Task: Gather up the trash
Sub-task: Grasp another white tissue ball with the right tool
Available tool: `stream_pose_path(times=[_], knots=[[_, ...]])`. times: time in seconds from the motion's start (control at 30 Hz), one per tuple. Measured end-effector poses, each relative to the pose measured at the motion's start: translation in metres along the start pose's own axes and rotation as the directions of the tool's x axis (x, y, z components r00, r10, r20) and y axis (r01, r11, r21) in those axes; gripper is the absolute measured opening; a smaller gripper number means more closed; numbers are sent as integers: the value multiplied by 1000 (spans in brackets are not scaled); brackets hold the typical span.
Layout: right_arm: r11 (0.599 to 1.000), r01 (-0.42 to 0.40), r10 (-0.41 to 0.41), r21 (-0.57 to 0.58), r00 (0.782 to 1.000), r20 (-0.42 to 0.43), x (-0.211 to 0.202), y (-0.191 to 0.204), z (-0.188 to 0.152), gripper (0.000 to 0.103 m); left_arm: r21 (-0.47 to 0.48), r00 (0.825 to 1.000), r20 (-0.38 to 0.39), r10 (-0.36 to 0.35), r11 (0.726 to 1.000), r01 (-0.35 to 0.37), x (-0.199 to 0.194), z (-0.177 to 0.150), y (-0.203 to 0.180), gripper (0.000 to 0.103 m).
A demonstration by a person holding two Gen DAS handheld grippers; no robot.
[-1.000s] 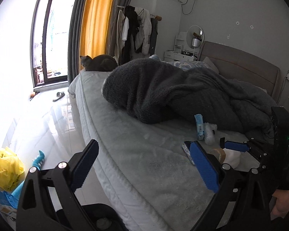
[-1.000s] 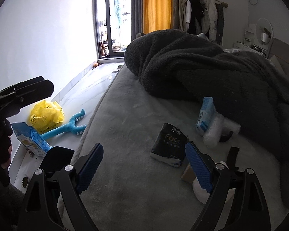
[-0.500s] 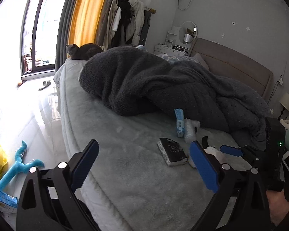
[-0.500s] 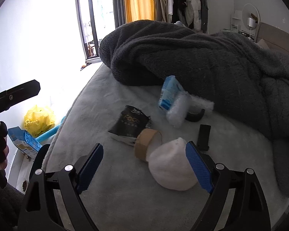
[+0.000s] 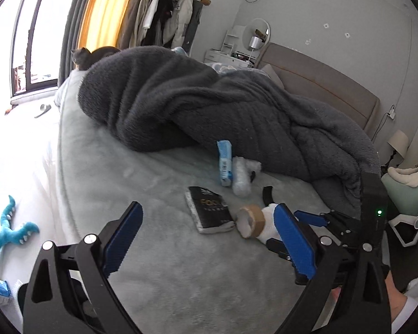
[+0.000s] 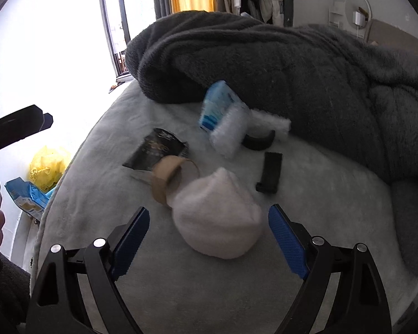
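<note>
Trash lies clustered on the bed (image 6: 78, 222) below the dark blanket (image 6: 292, 64): white wad (image 6: 217, 220), tape roll (image 6: 167, 178), black packet (image 6: 156, 150). Right gripper (image 6: 209, 231) hovers over the wad, jaws wide, likely lining up. Left gripper (image 5: 209, 239) jaws wide, empty.

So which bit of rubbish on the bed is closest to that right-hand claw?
The white fluffy wad. It lies just ahead of the open right gripper; the tape roll is farther.
</note>
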State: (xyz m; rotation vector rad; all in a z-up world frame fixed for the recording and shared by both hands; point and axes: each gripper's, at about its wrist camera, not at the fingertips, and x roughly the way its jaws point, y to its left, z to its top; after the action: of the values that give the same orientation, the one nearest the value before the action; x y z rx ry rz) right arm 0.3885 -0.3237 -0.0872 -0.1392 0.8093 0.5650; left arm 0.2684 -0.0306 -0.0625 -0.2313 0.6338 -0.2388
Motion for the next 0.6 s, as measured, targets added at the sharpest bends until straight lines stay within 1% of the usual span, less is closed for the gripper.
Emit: stream_pose_path(times=[0.1, 0.17, 0.2, 0.43, 0.6], knots=[[1000, -10, 10, 17, 1000, -11, 2, -7, -2, 71, -3, 1000, -12, -7, 1000, 7, 7, -2, -5, 96], [999, -30, 31, 28, 999, -11, 2, -12, -3, 68, -2, 1000, -18, -8, 1000, 8, 10, -3, -8, 96], [999, -41, 41, 33, 999, -11, 1, -13, -4, 65, -2, 1000, -22, -10, 1000, 10, 12, -3, -9, 96], [991, -99, 101, 86, 995, -12, -1, -21, -7, 51, 23, 999, -39, -11, 1000, 12, 25, -7, -22, 95], [984, -124, 124, 131, 992, 9, -8, -29, -9, 49, 57, 999, -43, 14, 998, -11, 36, -11, -33, 90]])
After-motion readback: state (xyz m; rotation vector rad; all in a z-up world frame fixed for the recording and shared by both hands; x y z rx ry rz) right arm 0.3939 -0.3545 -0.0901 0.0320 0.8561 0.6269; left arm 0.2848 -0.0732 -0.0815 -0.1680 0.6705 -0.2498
